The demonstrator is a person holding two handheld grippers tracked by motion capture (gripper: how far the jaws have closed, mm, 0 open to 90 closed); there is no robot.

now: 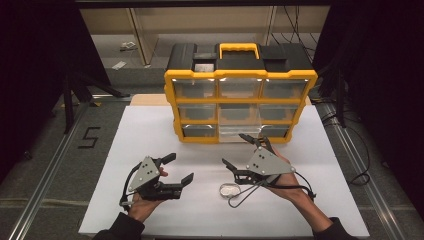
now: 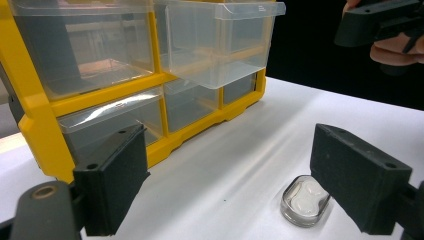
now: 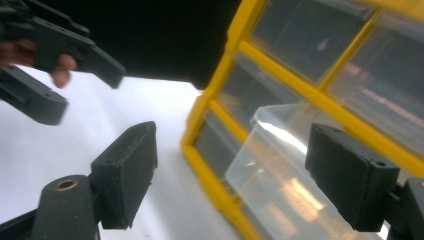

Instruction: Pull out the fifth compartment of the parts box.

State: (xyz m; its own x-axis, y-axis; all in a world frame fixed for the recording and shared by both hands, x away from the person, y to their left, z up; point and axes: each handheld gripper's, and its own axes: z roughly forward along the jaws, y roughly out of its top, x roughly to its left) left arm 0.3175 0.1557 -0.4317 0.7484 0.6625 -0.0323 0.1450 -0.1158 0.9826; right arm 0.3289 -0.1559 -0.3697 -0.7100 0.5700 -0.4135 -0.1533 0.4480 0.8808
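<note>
A: The white bench [image 1: 150, 150] carries a yellow organiser [image 1: 240, 105] with clear drawers, standing at the far side. Why is one drawer out?

B: The bottom middle drawer [image 1: 239, 132] sticks forward over the bench, likely pulled open to take something in. The right gripper [image 1: 245, 150] hovers just in front of it, jaws spread wide and holding nothing; the right gripper view looks straight at that open drawer [image 3: 270, 165].

A: And the left gripper [image 1: 177, 170]?

B: It rests low near the front edge, jaws also apart and empty, aimed across the bench.

A: What would go in?

B: Probably the small clear case [image 1: 229, 190], lying flat on the bench beside the person's right hand, well short of the drawer. In the left gripper view the case [image 2: 305, 201] sits just ahead of one jaw, so that gripper seems lined up to reach it.
</note>
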